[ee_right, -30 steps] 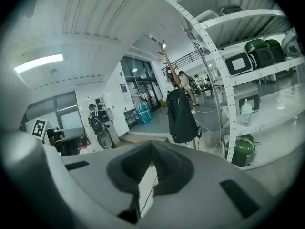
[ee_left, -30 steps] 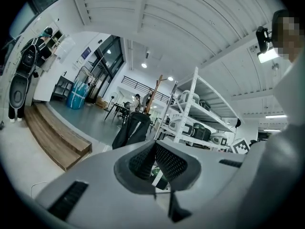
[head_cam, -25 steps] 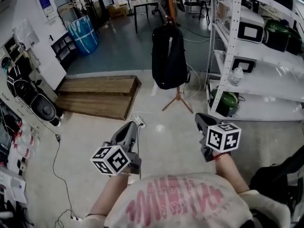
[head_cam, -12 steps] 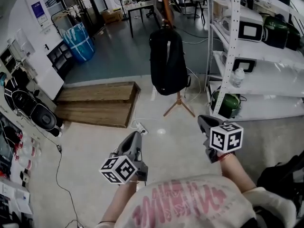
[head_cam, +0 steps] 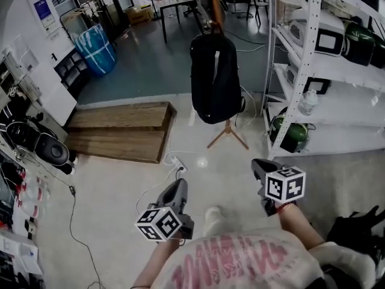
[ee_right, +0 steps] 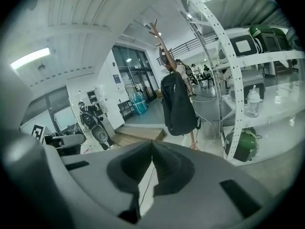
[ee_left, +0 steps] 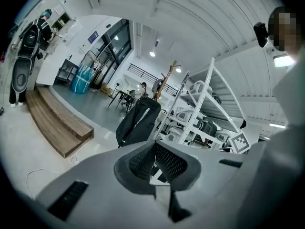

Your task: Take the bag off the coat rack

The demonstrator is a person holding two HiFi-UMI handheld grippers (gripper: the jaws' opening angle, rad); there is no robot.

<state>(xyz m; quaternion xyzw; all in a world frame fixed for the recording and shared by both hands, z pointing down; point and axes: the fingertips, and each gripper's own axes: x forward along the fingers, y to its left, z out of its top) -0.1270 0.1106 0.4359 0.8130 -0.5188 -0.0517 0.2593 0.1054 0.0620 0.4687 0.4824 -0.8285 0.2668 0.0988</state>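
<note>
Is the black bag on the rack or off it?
On. The bag hangs from the rack, its bottom clear of the floor above the rack's feet.

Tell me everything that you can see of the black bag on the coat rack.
The bag is a black backpack of soft, fabric-like material, with a pale strip down its front. It hangs upright from the wooden coat rack, clear of the floor, beside the white shelving. Only the rack seems to touch it.
</note>
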